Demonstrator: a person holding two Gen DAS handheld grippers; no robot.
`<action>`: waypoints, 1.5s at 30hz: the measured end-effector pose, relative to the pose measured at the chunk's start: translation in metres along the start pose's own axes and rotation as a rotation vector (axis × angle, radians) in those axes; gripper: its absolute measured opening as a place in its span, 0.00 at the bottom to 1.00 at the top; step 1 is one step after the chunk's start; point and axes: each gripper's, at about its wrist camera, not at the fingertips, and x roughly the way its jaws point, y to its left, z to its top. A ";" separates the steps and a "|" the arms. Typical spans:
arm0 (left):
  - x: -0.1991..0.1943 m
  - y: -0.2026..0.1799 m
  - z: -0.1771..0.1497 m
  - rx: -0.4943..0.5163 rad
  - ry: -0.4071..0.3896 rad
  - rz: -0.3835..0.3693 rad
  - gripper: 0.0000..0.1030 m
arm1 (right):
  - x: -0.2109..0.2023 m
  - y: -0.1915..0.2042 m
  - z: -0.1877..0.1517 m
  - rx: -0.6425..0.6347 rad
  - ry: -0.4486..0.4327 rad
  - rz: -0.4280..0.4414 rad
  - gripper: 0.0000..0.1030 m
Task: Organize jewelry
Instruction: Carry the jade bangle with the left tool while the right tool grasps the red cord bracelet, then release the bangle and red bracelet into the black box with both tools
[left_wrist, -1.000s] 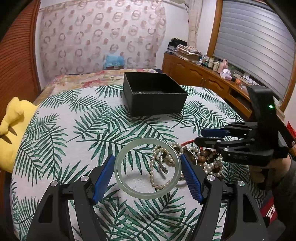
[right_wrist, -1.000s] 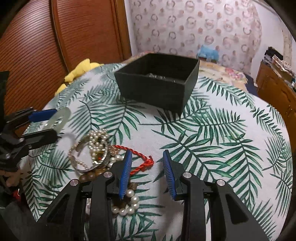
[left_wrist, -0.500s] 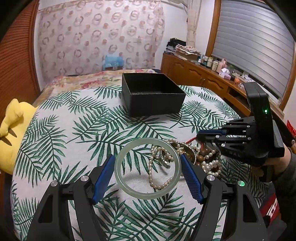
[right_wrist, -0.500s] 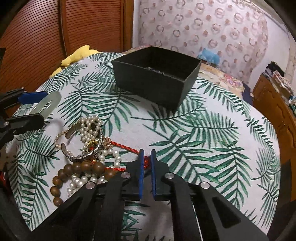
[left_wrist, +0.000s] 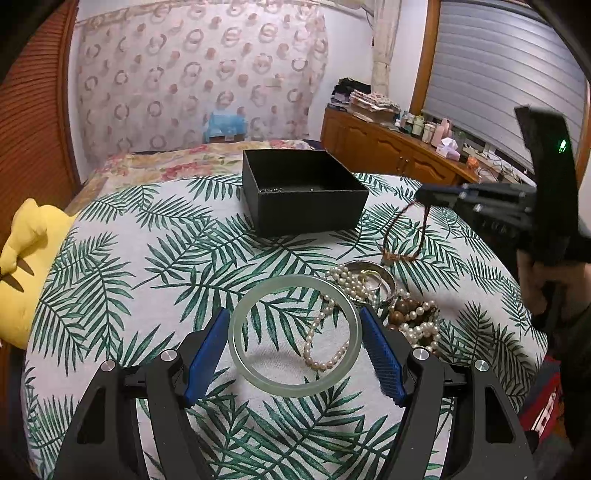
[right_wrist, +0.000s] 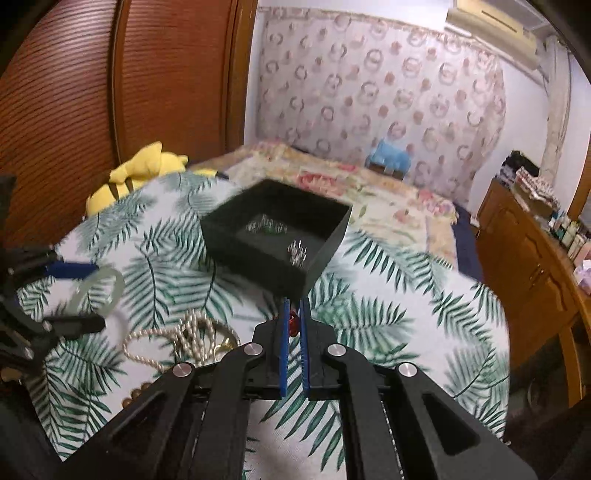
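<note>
The left hand-held gripper (left_wrist: 293, 341) clamps a pale green bangle (left_wrist: 293, 336) by its rim just above the leaf-print table (left_wrist: 147, 258). Right of it lies a heap of pearl strands (left_wrist: 354, 291); farther right, the right hand-held gripper (left_wrist: 421, 196), jaws together, pinches a red cord (left_wrist: 400, 236) hanging clear of the table, near the black box (left_wrist: 301, 192).
</note>
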 end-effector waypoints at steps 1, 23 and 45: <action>-0.001 0.000 0.001 -0.001 -0.002 0.000 0.67 | -0.004 -0.001 0.004 -0.003 -0.011 -0.003 0.06; 0.030 0.007 0.063 0.048 -0.031 0.027 0.67 | 0.017 -0.018 0.056 0.019 -0.090 0.047 0.06; 0.093 0.013 0.135 0.106 0.005 0.054 0.67 | 0.089 -0.064 0.063 0.158 -0.069 0.142 0.15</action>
